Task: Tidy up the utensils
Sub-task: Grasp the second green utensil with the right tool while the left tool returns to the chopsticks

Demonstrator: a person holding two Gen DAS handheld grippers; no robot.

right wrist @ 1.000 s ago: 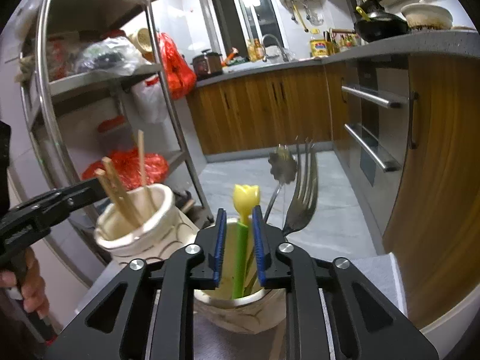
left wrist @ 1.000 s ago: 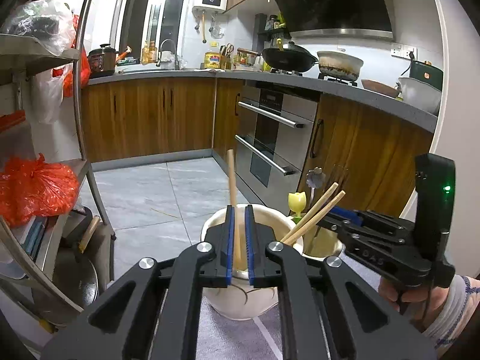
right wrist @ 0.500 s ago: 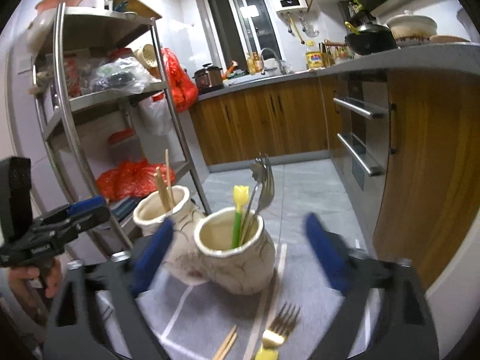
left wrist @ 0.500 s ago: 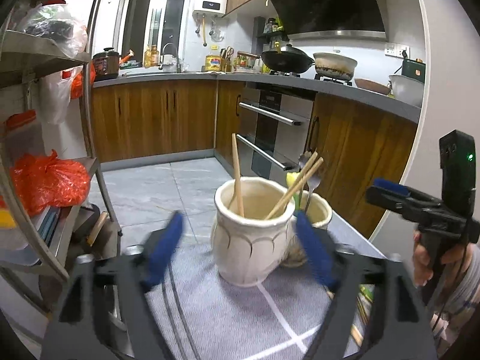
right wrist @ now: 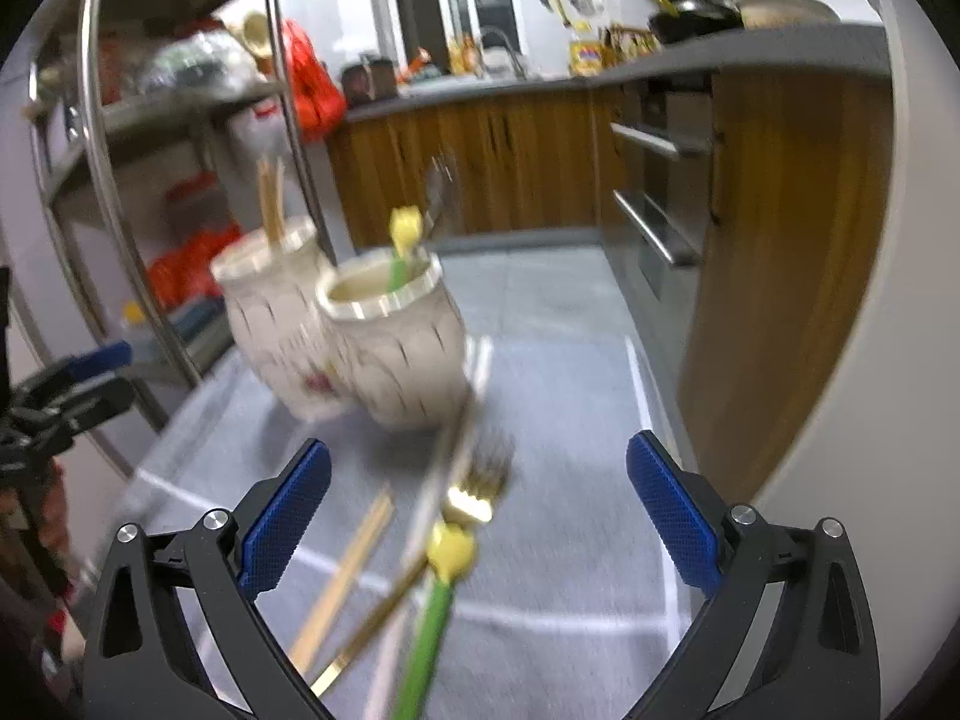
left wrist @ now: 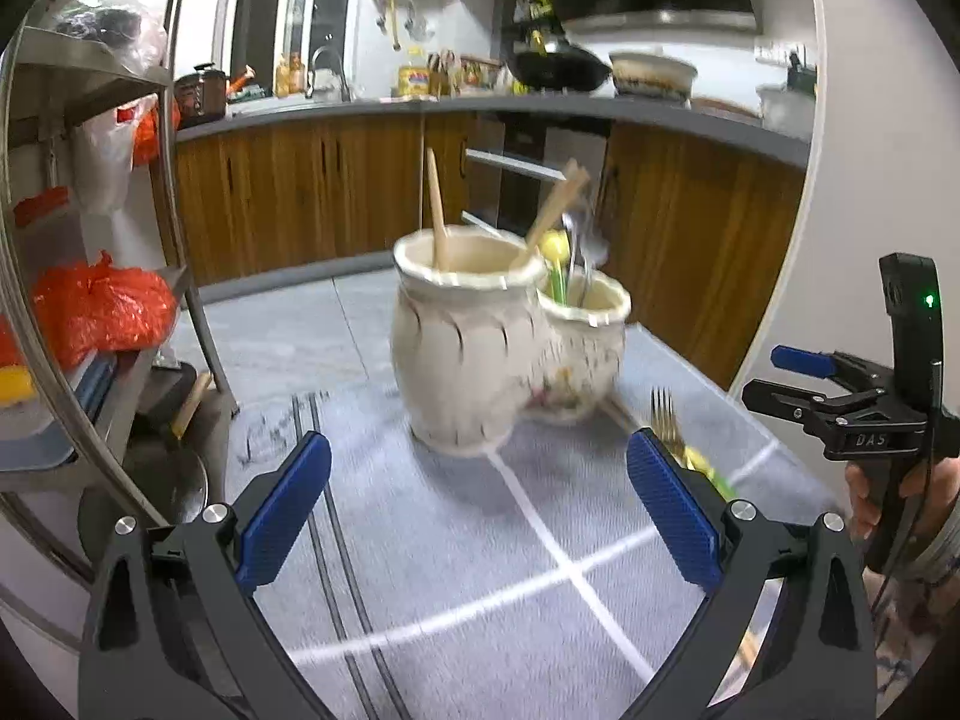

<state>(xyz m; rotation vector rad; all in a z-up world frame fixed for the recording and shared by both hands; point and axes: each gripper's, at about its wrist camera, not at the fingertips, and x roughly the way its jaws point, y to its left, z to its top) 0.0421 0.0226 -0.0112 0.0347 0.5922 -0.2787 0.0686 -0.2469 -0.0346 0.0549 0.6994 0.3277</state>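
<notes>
A grey mat (right wrist: 570,420) with white lines is carrying two cream jars (left wrist: 462,354) standing side by side, while a gold fork (right wrist: 480,486), chopsticks (right wrist: 348,570) and a green-handled utensil (right wrist: 432,630) are lying loose in front.

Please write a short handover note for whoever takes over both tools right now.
Left tool: open, empty, jaws just opened.
Right tool: open, empty, jaws just opened.
Larger jar holds chopsticks; smaller jar beside it holds a tulip-topped utensil and metal cutlery.
Left on the grey mat: gold fork, loose chopsticks, green tulip-topped utensil. Jar them next.
</notes>
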